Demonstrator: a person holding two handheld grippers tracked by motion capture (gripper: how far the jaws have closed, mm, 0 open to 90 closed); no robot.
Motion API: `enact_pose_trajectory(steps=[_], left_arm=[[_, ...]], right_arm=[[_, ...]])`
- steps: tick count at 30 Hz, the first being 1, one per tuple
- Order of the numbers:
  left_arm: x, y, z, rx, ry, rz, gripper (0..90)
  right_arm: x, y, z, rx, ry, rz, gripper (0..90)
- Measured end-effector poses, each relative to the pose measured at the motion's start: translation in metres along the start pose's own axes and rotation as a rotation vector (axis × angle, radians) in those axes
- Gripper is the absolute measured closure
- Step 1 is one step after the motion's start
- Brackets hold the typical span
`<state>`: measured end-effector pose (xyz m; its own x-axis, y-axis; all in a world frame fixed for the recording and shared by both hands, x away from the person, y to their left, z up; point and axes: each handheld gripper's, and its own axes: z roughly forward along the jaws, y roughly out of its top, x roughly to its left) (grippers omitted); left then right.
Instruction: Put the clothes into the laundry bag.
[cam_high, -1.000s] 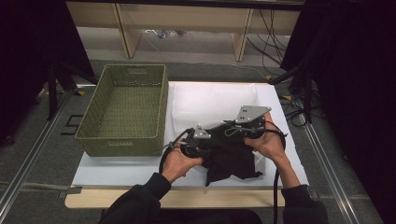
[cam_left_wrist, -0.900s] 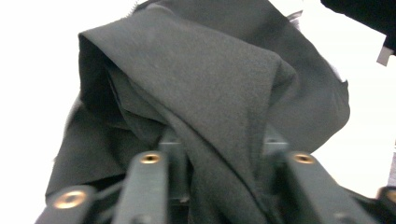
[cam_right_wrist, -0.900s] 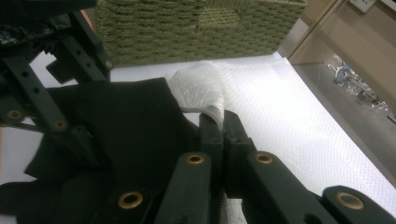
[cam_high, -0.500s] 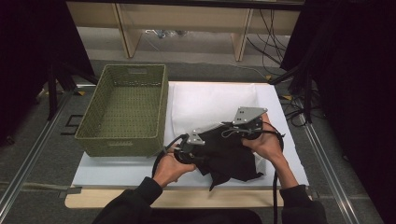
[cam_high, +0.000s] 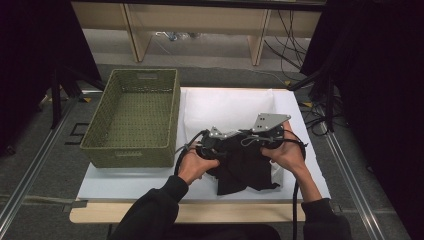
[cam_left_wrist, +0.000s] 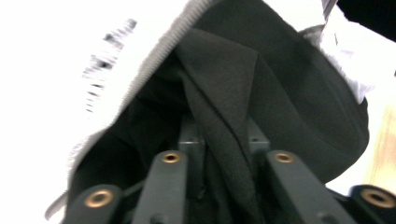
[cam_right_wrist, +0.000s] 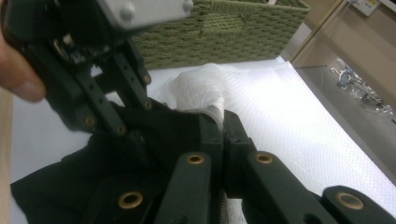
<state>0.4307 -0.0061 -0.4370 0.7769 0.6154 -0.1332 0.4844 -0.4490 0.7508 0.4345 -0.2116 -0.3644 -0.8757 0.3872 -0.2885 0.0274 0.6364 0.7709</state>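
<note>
- The black cloth (cam_high: 245, 167) lies on the white sheet (cam_high: 225, 107) that covers the table, to the right of the green woven basket (cam_high: 132, 117) and near the person's edge; its upper part is lifted between the two grippers, its lower part hangs and rests on the sheet.
- The left gripper (cam_high: 215, 145) has the cloth between its jaws; in the left gripper view a fold of the cloth (cam_left_wrist: 224, 121) runs down into the narrow gap between them, so I judge that they pinch this fold; the jaws have just been opening a little, with the cloth between them.
- The right gripper (cam_high: 262, 135) has its jaws pressed together, and in the right gripper view the edge of the cloth (cam_right_wrist: 177, 126) goes in between the tips (cam_right_wrist: 224, 135); it pinches the cloth at this edge.
- The cloth seems soft, thin and light; it makes folds and hangs down freely, so it will not keep a shape when it is lifted; it is not fragile.
- It could slip from a weak pinch, because the fabric looks smooth; I would take it at an edge or a corner, with several layers between the jaws; two holds well apart would keep it spread.
- The basket stands empty, just beside the sheet.
</note>
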Motion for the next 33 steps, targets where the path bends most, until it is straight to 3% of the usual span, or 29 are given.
enact_pose_trajectory(steps=[5, 7, 10, 13, 15, 16, 18, 20, 22, 26, 29, 30, 31, 32, 33], left_arm=[[0.005, -0.009, -0.015, -0.011, 0.041, -0.083, 45.9], [0.005, -0.016, -0.022, 0.025, 0.039, -0.089, 33.7], [0.002, -0.032, -0.029, 0.075, 0.028, -0.056, 23.8], [-0.005, -0.046, -0.023, 0.128, 0.021, -0.010, 18.5], [-0.009, -0.050, -0.014, 0.132, 0.036, 0.010, 17.8], [-0.011, -0.050, -0.008, 0.124, 0.066, 0.028, 15.9], [-0.012, -0.047, -0.004, 0.127, 0.096, 0.064, 24.1], [-0.011, -0.043, -0.004, 0.165, 0.085, 0.048, 33.0], [-0.013, -0.039, -0.001, 0.181, 0.099, 0.043, 36.9], [-0.016, -0.034, -0.003, 0.161, 0.138, 0.073, 40.0], [-0.012, -0.025, -0.008, 0.117, 0.130, 0.031, 40.9], [-0.007, -0.020, -0.013, 0.143, 0.121, 0.065, 41.0], [-0.007, -0.018, -0.012, 0.100, 0.130, 0.022, 41.1], [-0.002, -0.013, -0.016, 0.138, 0.117, 0.052, 41.1], [-0.003, -0.011, -0.012, 0.098, 0.118, 0.000, 41.1]], right_arm=[[0.002, -0.001, 0.002, 0.017, 0.000, -0.008, 90.0], [0.001, -0.002, 0.001, 0.017, -0.005, 0.000, 90.0], [0.001, -0.003, 0.001, 0.019, -0.001, -0.002, 90.0], [0.001, -0.002, 0.003, 0.022, 0.000, -0.003, 90.0], [0.002, -0.002, 0.004, 0.029, -0.002, 0.003, 90.0], [0.002, -0.001, 0.005, 0.028, 0.003, -0.006, 90.0], [0.003, -0.001, 0.005, 0.027, 0.002, -0.008, 90.0], [0.003, -0.001, 0.005, 0.026, 0.006, -0.013, 90.0], [0.002, -0.001, 0.004, 0.025, 0.000, -0.017, 90.0], [0.001, -0.002, 0.002, 0.023, 0.002, -0.010, 90.0], [0.000, -0.002, 0.001, 0.021, 0.000, -0.008, 90.0], [0.001, -0.002, 0.001, 0.020, -0.002, -0.007, 90.0], [0.000, -0.002, 0.001, 0.019, 0.001, -0.007, 90.0], [0.001, -0.002, 0.001, 0.021, 0.002, 0.001, 90.0], [0.000, -0.002, 0.001, 0.019, 0.000, -0.001, 90.0]])
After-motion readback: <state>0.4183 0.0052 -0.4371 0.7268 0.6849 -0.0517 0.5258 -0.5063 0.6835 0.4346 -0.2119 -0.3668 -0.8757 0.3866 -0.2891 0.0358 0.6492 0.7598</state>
